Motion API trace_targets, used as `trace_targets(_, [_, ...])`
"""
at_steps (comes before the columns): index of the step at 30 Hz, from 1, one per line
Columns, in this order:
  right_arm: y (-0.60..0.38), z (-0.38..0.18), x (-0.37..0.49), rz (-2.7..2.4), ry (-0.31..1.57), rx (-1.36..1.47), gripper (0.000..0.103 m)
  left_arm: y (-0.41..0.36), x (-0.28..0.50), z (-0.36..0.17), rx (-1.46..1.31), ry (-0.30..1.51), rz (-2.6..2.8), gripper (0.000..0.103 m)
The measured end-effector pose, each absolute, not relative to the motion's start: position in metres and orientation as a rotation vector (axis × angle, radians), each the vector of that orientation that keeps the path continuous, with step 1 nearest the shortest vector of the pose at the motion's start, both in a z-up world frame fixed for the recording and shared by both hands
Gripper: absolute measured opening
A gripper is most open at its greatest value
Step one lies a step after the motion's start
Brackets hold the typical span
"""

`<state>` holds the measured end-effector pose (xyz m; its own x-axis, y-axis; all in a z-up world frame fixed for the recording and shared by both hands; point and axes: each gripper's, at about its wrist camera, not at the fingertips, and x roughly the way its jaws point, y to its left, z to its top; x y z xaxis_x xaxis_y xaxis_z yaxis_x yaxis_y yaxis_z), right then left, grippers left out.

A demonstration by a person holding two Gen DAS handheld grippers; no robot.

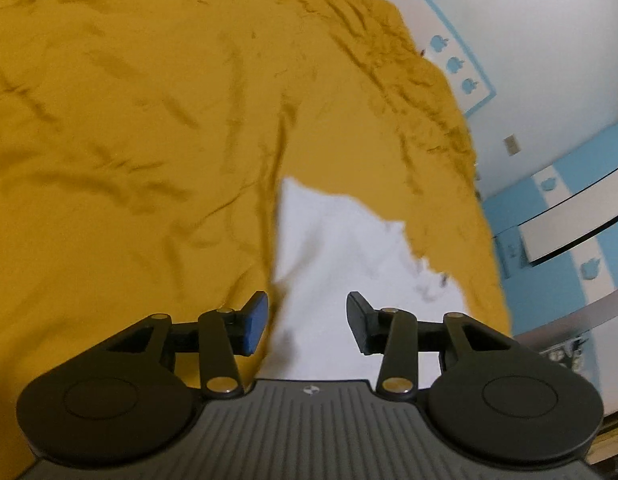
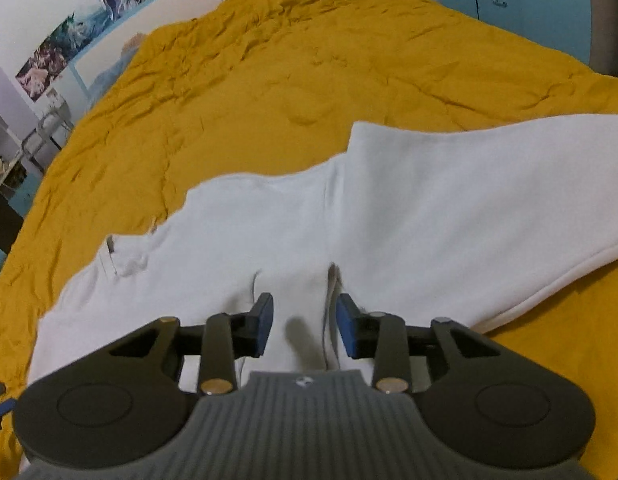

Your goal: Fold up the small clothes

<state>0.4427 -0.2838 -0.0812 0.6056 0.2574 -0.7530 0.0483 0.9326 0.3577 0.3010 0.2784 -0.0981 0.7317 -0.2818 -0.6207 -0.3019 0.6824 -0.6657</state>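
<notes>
Right wrist: white garment (image 2: 389, 216) lies lengthwise left-right on bedspread (image 2: 269, 80).

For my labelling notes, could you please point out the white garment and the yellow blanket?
white garment (image 2: 409, 208): right wrist view, flat middle.
yellow blanket (image 1: 129, 120): left wrist view, wrinkled middle.

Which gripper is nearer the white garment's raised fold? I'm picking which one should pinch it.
Right. The right gripper is open with the raised fold of the white garment between its fingers. The left gripper, also open, hovers over the garment's edge, no fold between its fingers.
</notes>
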Motion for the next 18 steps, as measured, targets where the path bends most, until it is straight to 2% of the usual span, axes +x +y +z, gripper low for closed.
trace_targets(2, [-0.285, -0.077, 0.441, 0.130, 0.905, 0.359, 0.033, 0.275, 0.309, -0.095, -0.810, 0.762, 0.019, 0.056])
trace_targets(12, [-0.287, -0.085, 0.463, 0.117, 0.883, 0.399, 0.031, 0.290, 0.365, -0.145, -0.922, 0.788, 0.071, 0.054])
trace_targets(14, [-0.288, -0.091, 0.465, 0.111, 0.901, 0.403, 0.019, 0.291, 0.370, -0.151, -0.936, 0.771, 0.064, 0.046])
trace_targets(15, [-0.287, -0.094, 0.464, 0.121, 0.906, 0.408, 0.009, 0.290, 0.372, -0.153, -0.935, 0.762, 0.057, 0.045])
trace_targets(16, [-0.286, -0.095, 0.463, 0.133, 0.904, 0.411, 0.006, 0.289, 0.374, -0.153, -0.925, 0.757, 0.058, 0.039])
trace_targets(17, [-0.285, -0.095, 0.462, 0.142, 0.894, 0.406, 0.001, 0.287, 0.375, -0.152, -0.907, 0.748, 0.050, 0.015])
trace_targets(18, [-0.284, -0.094, 0.459, 0.149, 0.879, 0.394, 0.000, 0.285, 0.375, -0.150, -0.881, 0.737, 0.037, 0.002])
